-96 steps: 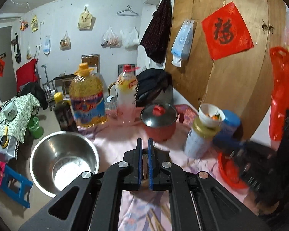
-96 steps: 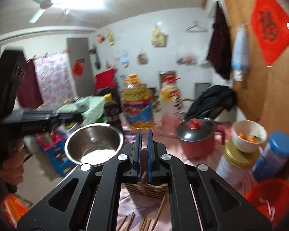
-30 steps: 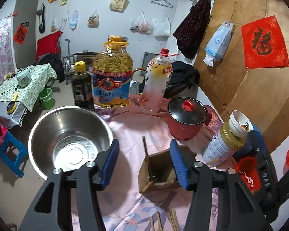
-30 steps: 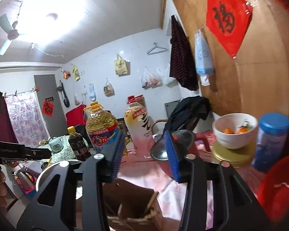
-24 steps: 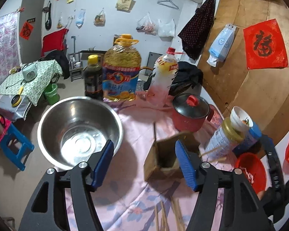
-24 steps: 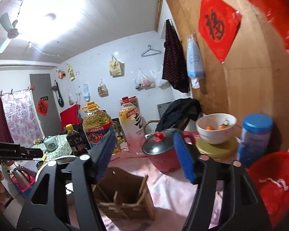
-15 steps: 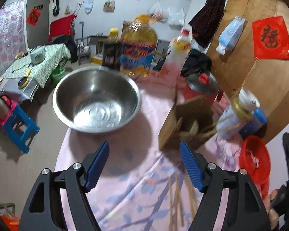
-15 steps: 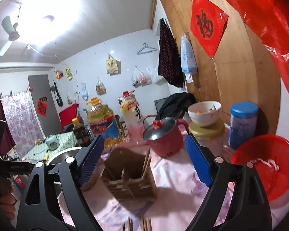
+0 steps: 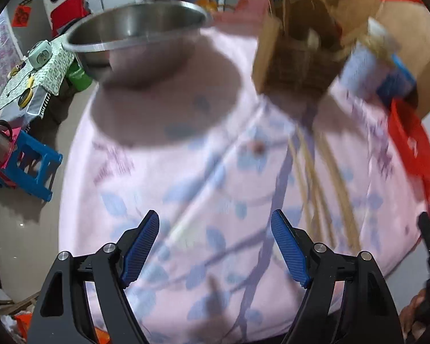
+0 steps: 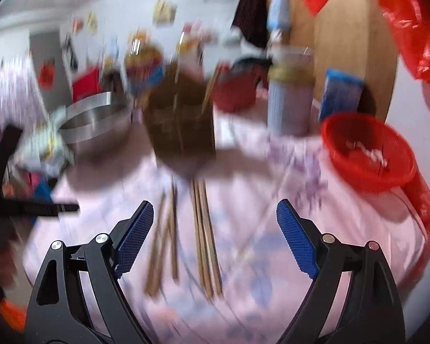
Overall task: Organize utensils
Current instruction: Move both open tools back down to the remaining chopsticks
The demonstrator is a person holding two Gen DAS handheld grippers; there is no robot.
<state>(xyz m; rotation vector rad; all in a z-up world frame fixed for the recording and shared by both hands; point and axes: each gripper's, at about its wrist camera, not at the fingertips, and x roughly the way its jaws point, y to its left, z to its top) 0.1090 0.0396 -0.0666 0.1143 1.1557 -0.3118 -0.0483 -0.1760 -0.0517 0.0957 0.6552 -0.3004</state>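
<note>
Right gripper [image 10: 213, 223]: jaws wide apart, nothing between them. Left gripper [image 9: 215, 238]: jaws wide apart, also empty. Both frames are motion-blurred, so fine detail is uncertain.

Location of task items: loose chopsticks [image 10: 203, 238] lie flat on the pink cloth [image 10: 272, 258], in front of the wooden holder [image 10: 183, 126]. In the right wrist view they fall into roughly 2 bundles, 1 left of centre and 1 near centre; the exact count cannot be told. The holder stands upright behind them, with at least 1 stick already leaning in it.

Key relation: in the right view the chopsticks sit directly ahead of and below the open jaws, between the 2 fingers' lines. In the left view the chopsticks [image 9: 318, 183] lie off to the right of that gripper, beyond its right finger. Judgement: the right gripper is the nearer and better aligned.

Orientation: the sticks' long axis runs away from the camera toward the holder [image 9: 295, 60], roughly parallel to the fingers. Far ends point at the holder's base. Judgement: closing across the bundle suits this alignment; separating a single stick may be difficult.
</note>
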